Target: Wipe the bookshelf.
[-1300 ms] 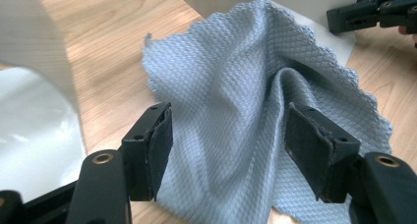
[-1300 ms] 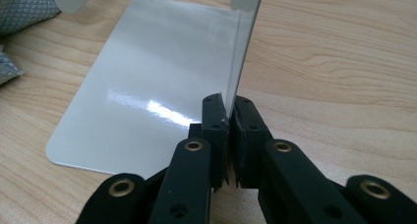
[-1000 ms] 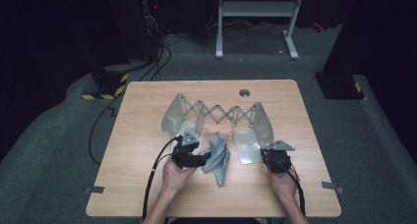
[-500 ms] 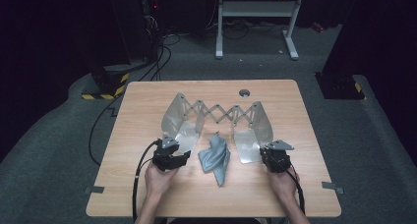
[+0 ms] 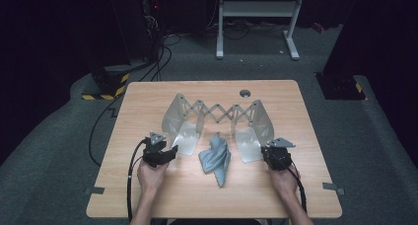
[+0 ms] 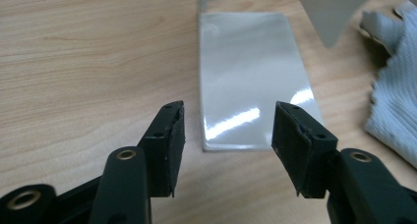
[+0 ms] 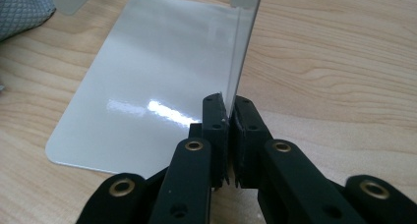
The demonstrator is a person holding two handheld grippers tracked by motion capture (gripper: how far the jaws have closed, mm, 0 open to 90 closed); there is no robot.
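A folding board [image 5: 217, 119] with a scissor-like lattice across its back stands open near the middle of the wooden tabletop [image 5: 148, 94], its two upright side panels reaching toward the near edge and a shiny flat flap lying on the wood at the foot of each. A crumpled grey cloth [image 5: 216, 157] lies between the two flaps, a little nearer the near edge than they are.

The right claw [image 7: 228, 117] is pressed together on the lower near edge of the right upright panel [image 7: 243, 35], the thin sheet caught between its jaws; the right flap [image 7: 147, 81] spreads flat just beside it. In the high view this claw [image 5: 272, 153] sits at the board's right end, toward the near right corner.

The left claw [image 6: 226, 128] is spread wide and grips nothing. It hovers just before the near edge of the left flap [image 6: 251, 76], with the cloth [image 6: 393, 101] off to one side. From above it [image 5: 169, 153] lies toward the near left corner.
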